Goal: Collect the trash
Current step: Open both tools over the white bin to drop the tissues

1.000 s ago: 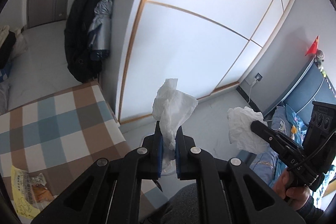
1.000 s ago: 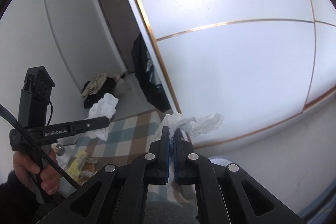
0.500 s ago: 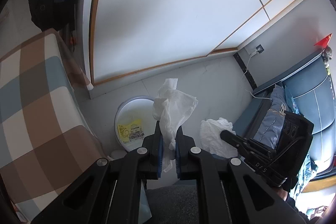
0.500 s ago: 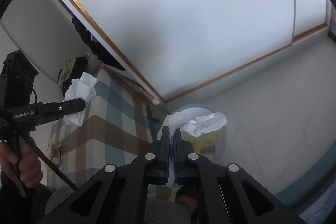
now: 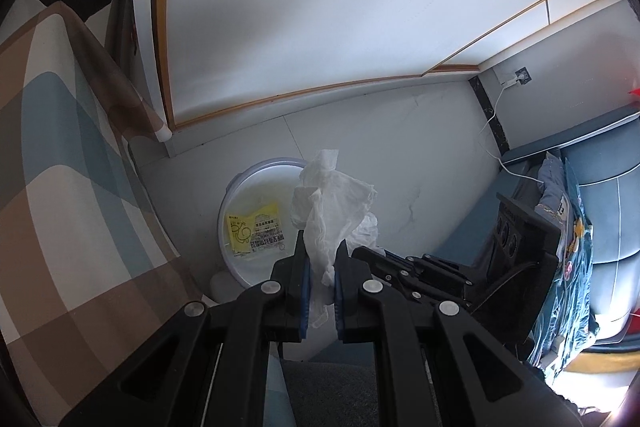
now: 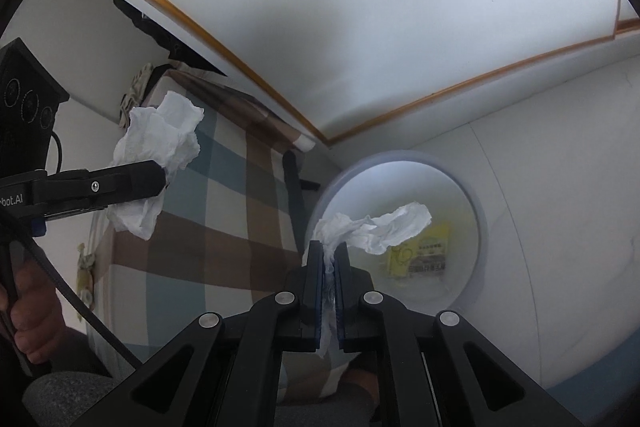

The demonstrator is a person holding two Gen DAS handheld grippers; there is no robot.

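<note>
A: Left gripper clamped on a crumpled tissue, held above the white bin, near its right rim. Right gripper pinching a second tissue over the bin's mouth.

B: Progress?

A: Yellow wrapper already inside the bin. Both tissues unreleased; dropping them remains.

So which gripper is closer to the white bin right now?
Right. The right gripper holds its tissue over the bin; the left gripper hangs beside it, over the checkered cloth.
</note>
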